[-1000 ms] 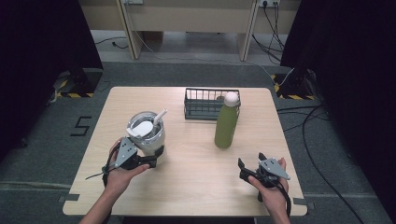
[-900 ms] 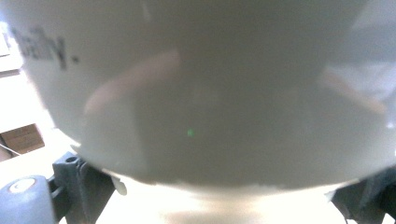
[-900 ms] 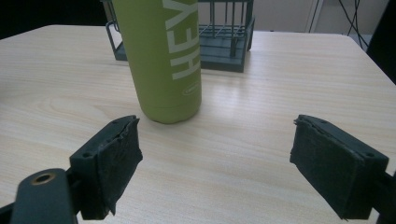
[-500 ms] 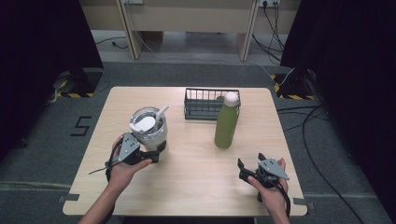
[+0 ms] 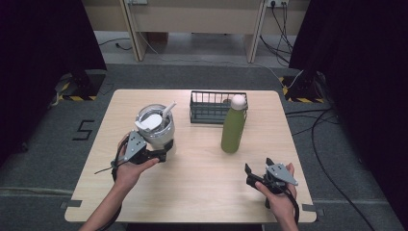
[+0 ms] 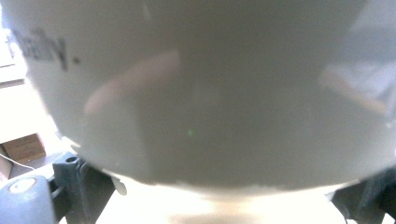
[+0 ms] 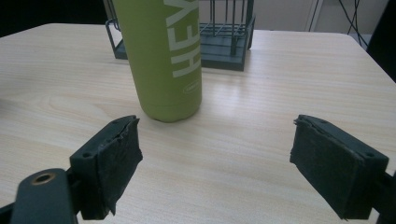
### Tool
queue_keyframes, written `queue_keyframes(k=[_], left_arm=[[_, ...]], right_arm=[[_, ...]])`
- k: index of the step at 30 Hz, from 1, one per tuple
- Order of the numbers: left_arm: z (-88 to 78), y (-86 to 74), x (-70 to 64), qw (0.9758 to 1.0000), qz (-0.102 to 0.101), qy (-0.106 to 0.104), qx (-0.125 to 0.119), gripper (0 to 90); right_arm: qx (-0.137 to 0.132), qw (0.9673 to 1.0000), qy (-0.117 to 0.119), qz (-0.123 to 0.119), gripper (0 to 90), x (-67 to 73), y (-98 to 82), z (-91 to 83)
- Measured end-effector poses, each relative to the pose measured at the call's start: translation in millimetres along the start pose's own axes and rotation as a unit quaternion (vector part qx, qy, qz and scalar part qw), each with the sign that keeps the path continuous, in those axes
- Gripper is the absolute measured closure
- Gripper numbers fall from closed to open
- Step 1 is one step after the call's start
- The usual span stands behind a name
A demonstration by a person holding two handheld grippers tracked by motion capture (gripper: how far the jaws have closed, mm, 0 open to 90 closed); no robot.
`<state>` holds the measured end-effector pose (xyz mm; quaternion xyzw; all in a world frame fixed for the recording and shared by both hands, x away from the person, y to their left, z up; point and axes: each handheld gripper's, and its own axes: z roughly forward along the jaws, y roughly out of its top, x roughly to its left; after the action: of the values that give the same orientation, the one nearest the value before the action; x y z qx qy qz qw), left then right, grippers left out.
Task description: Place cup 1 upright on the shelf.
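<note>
Left gripper (image 5: 156, 155) pressed up against the lower side of the tumbler (image 5: 155, 127), jaws set on either side of its base and apparently clamped on it. In the left gripper view, pale curved wall of the tumbler (image 6: 196, 93) right up against the lens, dark printed lettering at upper left, black jaw parts showing at both lower corners. Tumbler standing on the left half of the wooden table (image 5: 202, 178), white lid (image 5: 151, 121) on top, straw (image 5: 168, 109) leaning up and to the right.

Right gripper (image 5: 255, 175) near the front right edge, held low, jaws spread wide with nothing between them; black pads (image 7: 116, 154) well apart over bare tabletop (image 7: 224, 154) in the right gripper view.

Green bottle (image 5: 233, 126) upright near the table's middle-right, pale cap on top, white lettering down the bottle's (image 7: 163, 56) side. Dark wire basket (image 5: 207, 108) just behind it, toward the far edge; basket (image 7: 229, 42) close behind the bottle in the right gripper view.
</note>
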<state>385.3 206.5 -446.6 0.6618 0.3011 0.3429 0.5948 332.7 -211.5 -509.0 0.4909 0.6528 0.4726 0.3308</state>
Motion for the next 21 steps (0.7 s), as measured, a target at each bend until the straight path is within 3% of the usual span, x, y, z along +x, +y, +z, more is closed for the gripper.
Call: queue_keyframes(k=[21], left_arm=[[18.9, 9.0, 0.0, 1.0000, 0.004, -0.004, -0.008, 8.8]], right_arm=[[0.000, 1.0000, 0.000, 0.002, 15.5, -0.1, 0.1, 0.2]])
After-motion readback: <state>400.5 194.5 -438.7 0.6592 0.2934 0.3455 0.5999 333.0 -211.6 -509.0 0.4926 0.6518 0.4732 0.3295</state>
